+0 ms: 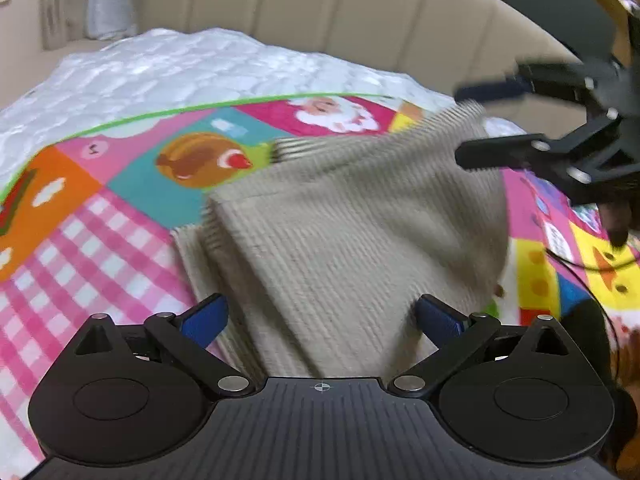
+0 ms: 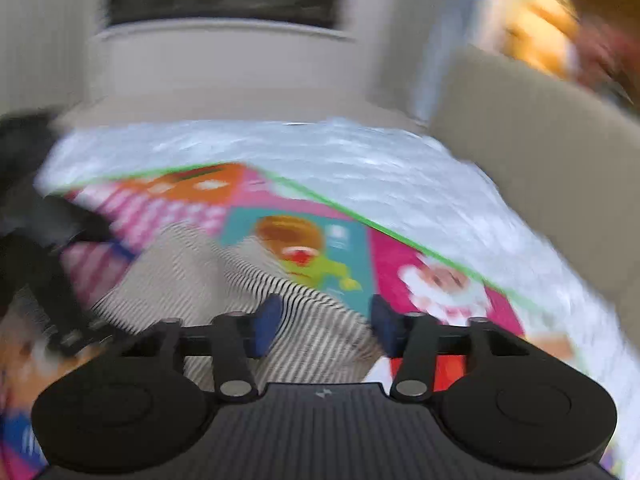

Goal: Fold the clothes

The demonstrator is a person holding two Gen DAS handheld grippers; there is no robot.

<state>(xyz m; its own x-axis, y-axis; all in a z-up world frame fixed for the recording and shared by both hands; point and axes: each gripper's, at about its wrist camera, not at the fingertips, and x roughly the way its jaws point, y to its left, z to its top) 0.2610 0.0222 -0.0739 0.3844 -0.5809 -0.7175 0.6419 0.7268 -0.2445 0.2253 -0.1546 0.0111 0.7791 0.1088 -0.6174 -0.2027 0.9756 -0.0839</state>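
The folded beige ribbed sweater [image 1: 340,216] lies on the colourful play mat [image 1: 100,220], beneath the released left gripper [image 1: 320,316]; the right gripper [image 2: 324,320], jaws parted, hovers over its edge.

Colourful cartoon mat [image 1: 120,208] on white quilt [image 1: 168,64], beige headboard [image 1: 360,12] behind

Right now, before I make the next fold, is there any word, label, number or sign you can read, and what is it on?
No text can be read in either view.
Play mat: pictures only (a Santa, cartoon food); the small white patch on its teal square is too blurred to read.
Beige ribbed garment: no label or tag shows.
Left tongs: only a small crosshair mark on the body, no lettering.
Right tongs: a small mark on the body, blurred.
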